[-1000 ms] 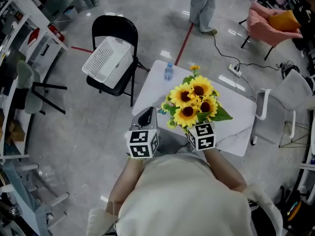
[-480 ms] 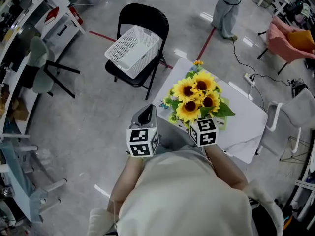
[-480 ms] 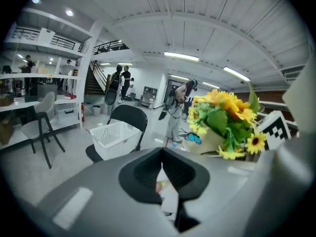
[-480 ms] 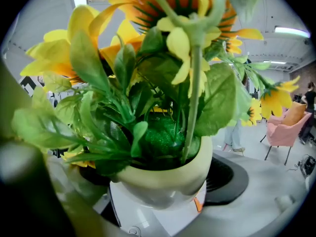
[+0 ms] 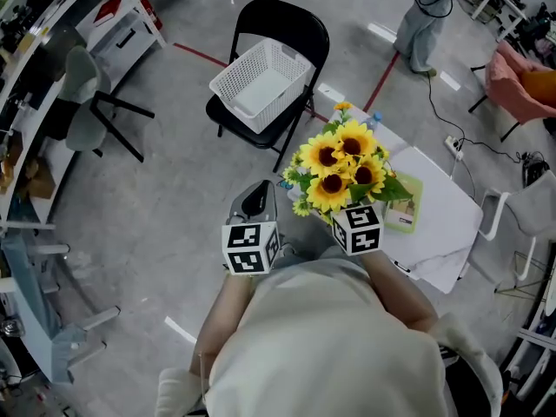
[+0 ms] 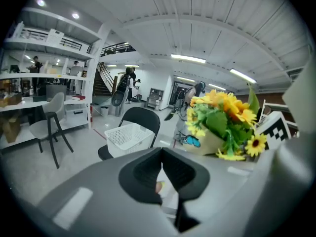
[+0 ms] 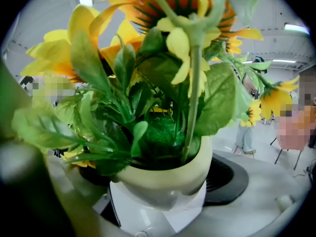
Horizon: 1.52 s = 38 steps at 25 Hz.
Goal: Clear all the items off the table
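Clearing looks only partly done: the white table (image 5: 447, 233) has a green packet (image 5: 405, 205) lying flat on it, so at least that is left. The black chair (image 5: 287, 37) just beside the table carries a white basket (image 5: 263, 81), looks empty, probably the drop spot. The sunflower pot (image 5: 340, 165) seems lifted off the tabletop, at the table's corner nearest the chair, held up by the right gripper (image 5: 354, 222), jaws clamped on its cream base. The left gripper (image 5: 253, 208) holds nothing, jaws pressed together.
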Each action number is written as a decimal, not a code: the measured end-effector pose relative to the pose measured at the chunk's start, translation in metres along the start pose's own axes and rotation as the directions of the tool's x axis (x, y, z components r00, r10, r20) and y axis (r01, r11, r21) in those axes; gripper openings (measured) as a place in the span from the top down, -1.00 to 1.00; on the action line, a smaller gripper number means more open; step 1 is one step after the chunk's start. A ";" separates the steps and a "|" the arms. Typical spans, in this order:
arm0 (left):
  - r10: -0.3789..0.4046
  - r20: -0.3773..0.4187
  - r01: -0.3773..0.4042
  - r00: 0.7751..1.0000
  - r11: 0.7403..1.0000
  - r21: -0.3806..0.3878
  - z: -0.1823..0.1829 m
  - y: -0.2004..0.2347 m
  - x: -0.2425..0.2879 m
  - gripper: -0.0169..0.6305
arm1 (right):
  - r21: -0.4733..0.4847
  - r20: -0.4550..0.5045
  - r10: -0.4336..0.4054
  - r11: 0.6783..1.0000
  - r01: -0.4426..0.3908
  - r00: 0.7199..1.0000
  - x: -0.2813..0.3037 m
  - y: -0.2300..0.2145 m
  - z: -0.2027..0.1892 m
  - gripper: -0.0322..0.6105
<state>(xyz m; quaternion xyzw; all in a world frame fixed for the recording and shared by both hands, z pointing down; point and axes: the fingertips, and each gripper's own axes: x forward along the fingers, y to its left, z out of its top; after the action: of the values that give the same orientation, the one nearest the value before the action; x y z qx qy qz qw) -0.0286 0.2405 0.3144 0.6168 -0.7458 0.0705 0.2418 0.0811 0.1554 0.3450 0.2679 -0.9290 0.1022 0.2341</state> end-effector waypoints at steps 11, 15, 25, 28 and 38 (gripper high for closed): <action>0.063 0.017 -0.062 0.998 0.995 -0.072 0.005 0.068 -0.013 0.92 | -0.041 -0.015 0.055 0.998 -0.056 0.998 0.047 0.050 0.028 -0.80; 0.091 0.031 -0.088 0.995 0.991 -0.097 0.010 0.083 -0.012 0.91 | -0.058 -0.015 0.085 0.995 -0.085 0.996 0.060 0.060 0.037 -0.80; 0.136 0.024 -0.132 0.990 0.985 -0.113 0.011 0.112 -0.003 0.91 | -0.064 -0.028 0.134 0.989 -0.136 0.991 0.095 0.070 0.048 -0.80; 0.137 0.020 -0.134 0.990 0.985 -0.106 0.018 0.125 0.008 0.91 | -0.072 -0.033 0.149 0.986 -0.151 0.988 0.115 0.072 0.056 -0.80; 0.135 0.001 -0.134 0.991 0.987 -0.087 0.060 0.168 0.052 0.92 | -0.073 -0.033 0.173 0.982 -0.175 0.984 0.186 0.070 0.104 -0.80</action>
<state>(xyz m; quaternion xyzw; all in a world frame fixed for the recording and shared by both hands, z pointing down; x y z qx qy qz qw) -0.2120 0.2085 0.3175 0.5542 -0.7888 0.0521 0.2607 -0.1354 0.0981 0.3414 0.1753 -0.9488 0.0905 0.2468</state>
